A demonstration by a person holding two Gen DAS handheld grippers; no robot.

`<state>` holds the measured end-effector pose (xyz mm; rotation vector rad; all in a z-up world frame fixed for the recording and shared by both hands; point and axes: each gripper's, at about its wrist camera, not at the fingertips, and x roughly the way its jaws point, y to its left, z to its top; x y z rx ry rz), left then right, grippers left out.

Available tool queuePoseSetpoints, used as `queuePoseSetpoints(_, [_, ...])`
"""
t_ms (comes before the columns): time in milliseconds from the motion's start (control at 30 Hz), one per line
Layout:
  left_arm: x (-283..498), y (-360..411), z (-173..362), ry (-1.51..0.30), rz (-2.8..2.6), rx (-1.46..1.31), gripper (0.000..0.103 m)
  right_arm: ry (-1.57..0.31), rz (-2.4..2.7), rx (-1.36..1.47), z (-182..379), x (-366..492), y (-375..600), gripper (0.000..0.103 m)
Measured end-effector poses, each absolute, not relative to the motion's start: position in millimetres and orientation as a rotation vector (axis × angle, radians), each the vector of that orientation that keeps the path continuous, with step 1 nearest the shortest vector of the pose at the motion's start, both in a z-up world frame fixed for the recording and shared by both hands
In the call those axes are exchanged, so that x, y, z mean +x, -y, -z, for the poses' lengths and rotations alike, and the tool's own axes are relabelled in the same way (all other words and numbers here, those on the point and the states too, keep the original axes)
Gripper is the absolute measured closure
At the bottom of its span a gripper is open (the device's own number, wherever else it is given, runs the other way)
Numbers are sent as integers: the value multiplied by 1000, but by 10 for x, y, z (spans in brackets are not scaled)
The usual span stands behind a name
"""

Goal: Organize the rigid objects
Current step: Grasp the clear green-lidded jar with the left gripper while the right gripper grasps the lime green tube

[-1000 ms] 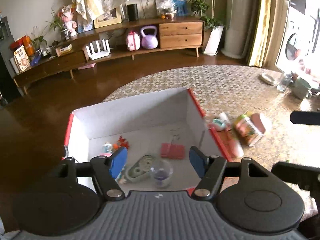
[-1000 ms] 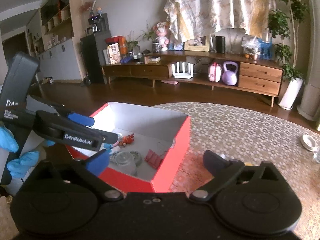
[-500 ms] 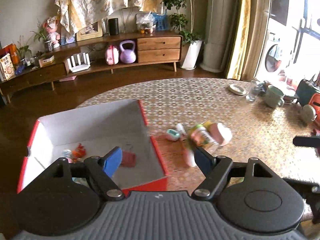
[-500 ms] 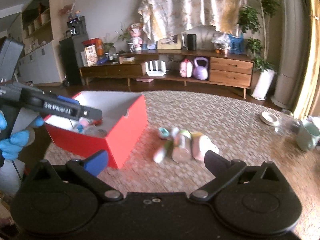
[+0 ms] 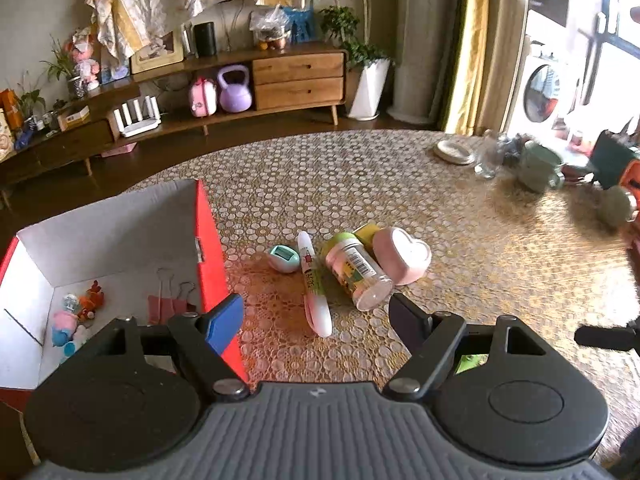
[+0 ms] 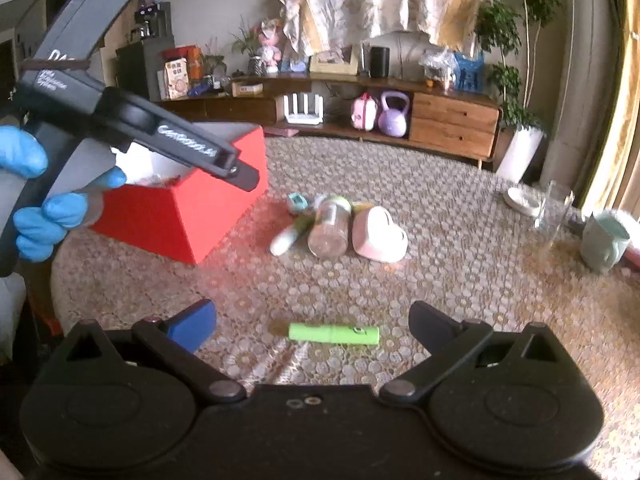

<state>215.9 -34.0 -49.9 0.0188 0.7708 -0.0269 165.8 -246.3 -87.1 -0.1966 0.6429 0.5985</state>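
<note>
The left gripper (image 5: 316, 314) has its jaws spread wide with nothing gripped; they have just been opening. It hangs above the table (image 5: 460, 240), and between its fingers the near end of a white pen (image 5: 314, 292) shows on the cloth below, untouched. Just right of the pen lies a clear jar (image 5: 356, 270) on its side, green lid pointing away, with a pink heart box (image 5: 402, 254) touching its far right side and a yellow-green item partly hidden behind them. A small teal egg-shaped gadget (image 5: 283, 258) sits just left of the pen's far end. Left of this cluster stands the red box (image 5: 208, 248), white inside, holding a pink binder clip (image 5: 168, 302) and small toys (image 5: 78, 312).

The right gripper (image 6: 312, 318) is likewise released, jaws wide and empty. On the table between its fingers lies a green tube (image 6: 334, 334), crosswise and untouched. Beyond it sits the same cluster of pen, jar and heart box, with the red box to the left. A blue-gloved hand (image 6: 44, 208) holds the left gripper's handle at the left edge. A green mug (image 6: 604, 240) and a glass (image 6: 554, 208) stand far right.
</note>
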Motion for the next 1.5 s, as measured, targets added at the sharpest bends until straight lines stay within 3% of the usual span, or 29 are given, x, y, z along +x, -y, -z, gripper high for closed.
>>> queuePoseSetpoints(500, [2869,542,979,-863,-76,-25,24,-700,-593,-237,1370,1905,2309,0])
queuePoseSetpoints(1267, [3505,530,1379,-1033,-64,-179,23,-725,-559,-206,1570,2131,2233,1])
queuePoseSetpoints(1500, [3550,527,1449,-1034,-79,-168,23,-722,-540,-222,1604,2144,2193,6])
